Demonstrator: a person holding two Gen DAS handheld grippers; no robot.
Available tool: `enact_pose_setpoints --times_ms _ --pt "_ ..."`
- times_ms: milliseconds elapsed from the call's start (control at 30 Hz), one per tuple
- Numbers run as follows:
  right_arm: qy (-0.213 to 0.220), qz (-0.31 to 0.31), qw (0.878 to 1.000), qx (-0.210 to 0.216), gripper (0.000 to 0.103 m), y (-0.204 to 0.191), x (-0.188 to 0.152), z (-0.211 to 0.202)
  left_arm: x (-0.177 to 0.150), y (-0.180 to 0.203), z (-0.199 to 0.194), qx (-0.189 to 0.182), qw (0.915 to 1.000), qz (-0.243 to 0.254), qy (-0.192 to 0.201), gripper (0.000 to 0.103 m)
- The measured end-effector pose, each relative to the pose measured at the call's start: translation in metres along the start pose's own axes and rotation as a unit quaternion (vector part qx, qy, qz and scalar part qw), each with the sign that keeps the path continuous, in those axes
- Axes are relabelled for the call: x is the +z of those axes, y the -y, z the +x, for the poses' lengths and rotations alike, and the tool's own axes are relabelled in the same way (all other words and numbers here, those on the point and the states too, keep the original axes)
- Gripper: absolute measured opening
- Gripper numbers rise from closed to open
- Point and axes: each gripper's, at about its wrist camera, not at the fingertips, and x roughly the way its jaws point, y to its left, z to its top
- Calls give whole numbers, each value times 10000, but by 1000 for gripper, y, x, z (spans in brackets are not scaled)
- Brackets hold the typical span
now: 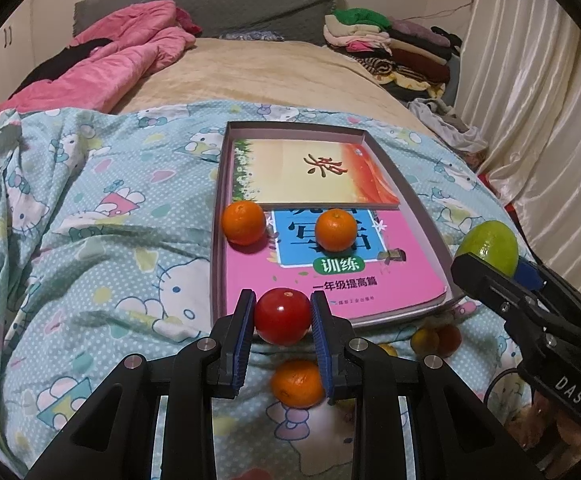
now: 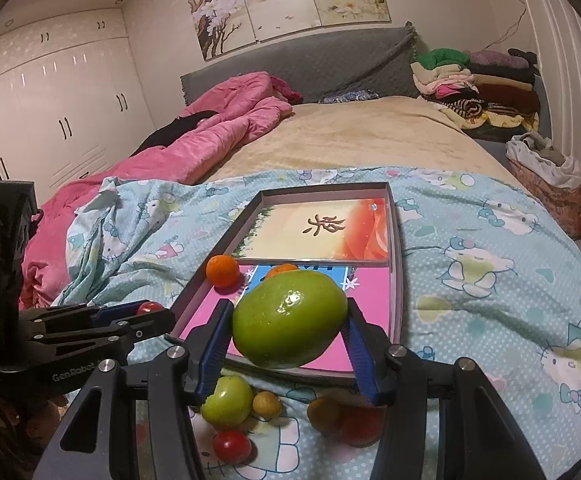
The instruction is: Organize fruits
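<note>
Left gripper (image 1: 282,316) clenched on a small red fruit (image 1: 282,316), low centre of the left wrist view, poised just short of the near edge of the shallow box (image 1: 219,216). Right gripper (image 2: 288,326) clamped across a large green fruit (image 2: 290,320), long axis lying crosswise between the pads, hovering over the box's near end. Box straight ahead of both tools, toward frame centre; two oranges (image 1: 335,229) already in or at it, atop books. Loose fruit pile (image 2: 230,400) beneath the grippers partly hidden by fingers; count unclear.
</note>
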Motion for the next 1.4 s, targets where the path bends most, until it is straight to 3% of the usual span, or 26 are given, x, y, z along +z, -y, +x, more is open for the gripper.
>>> enact_pose_setpoints --times_ms 633,1400 --pt "81 1 9999 -122 54 8 9 5 10 4 15 18 10000 45 30 28" --pt "-409 -233 9983 -338 54 16 0 45 8 4 52 129 9996 203 -162 28"
